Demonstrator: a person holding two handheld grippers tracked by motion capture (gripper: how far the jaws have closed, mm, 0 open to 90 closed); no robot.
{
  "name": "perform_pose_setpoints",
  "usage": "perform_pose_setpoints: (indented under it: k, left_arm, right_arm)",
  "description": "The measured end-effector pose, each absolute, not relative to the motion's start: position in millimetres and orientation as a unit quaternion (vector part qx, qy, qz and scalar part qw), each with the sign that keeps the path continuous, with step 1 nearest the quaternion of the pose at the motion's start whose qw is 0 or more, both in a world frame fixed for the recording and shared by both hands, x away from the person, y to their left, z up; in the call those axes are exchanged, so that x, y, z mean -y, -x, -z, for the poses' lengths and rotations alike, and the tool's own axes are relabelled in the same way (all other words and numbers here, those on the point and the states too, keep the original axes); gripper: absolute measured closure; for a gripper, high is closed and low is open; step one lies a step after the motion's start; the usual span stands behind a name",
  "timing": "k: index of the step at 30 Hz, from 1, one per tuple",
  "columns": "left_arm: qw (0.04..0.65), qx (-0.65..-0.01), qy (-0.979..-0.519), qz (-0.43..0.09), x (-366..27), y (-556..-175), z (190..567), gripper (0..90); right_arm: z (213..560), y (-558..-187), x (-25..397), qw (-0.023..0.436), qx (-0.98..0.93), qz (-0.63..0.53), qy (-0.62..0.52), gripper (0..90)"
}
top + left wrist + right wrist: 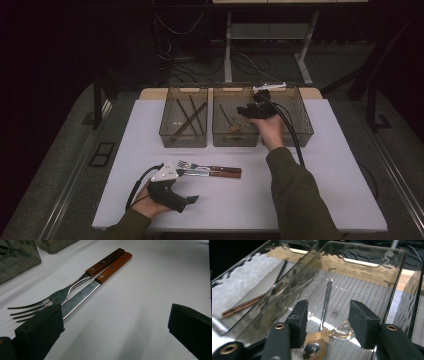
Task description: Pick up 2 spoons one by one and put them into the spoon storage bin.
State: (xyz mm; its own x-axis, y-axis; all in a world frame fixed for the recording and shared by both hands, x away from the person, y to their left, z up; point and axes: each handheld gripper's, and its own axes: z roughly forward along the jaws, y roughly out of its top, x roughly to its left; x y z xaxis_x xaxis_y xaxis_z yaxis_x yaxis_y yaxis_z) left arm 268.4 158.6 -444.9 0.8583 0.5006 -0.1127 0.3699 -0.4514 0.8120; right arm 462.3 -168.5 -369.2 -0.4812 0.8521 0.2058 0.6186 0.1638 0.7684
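A fork (50,301) and a knife (82,297), both with brown wooden handles, lie side by side on the white table (240,200). In the high view the fork (192,164) and knife (215,173) sit near the front centre. My left gripper (115,315) stands open on the table, its left jaw beside the fork tines and over the knife tip. In the high view the left gripper (181,187) is at the front left. My right gripper (329,307) hangs open over the middle bin (367,257), above a thin-handled metal spoon (325,302). From above, the right gripper (247,111) is over that bin's right side.
Three clear smoky bins stand in a row at the back: left bin (183,140), middle bin (235,141), right bin (302,134). Dark chopsticks (187,120) lie in the left one. A clear plastic spoon (342,331) rests near the metal spoon. Cables trail behind the table.
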Motion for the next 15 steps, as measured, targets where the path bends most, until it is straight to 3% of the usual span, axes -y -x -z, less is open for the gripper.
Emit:
perform_pose_setpoints:
  k: [15]
  left_arm:
    - [0.45, -0.259, -0.852, -0.071, -158.7, -269.1, 445.8, 0.0]
  right_arm:
    - [354.1, -423.8, 210.3, 0.157, -0.77, -0.455, -0.419, 31.1]
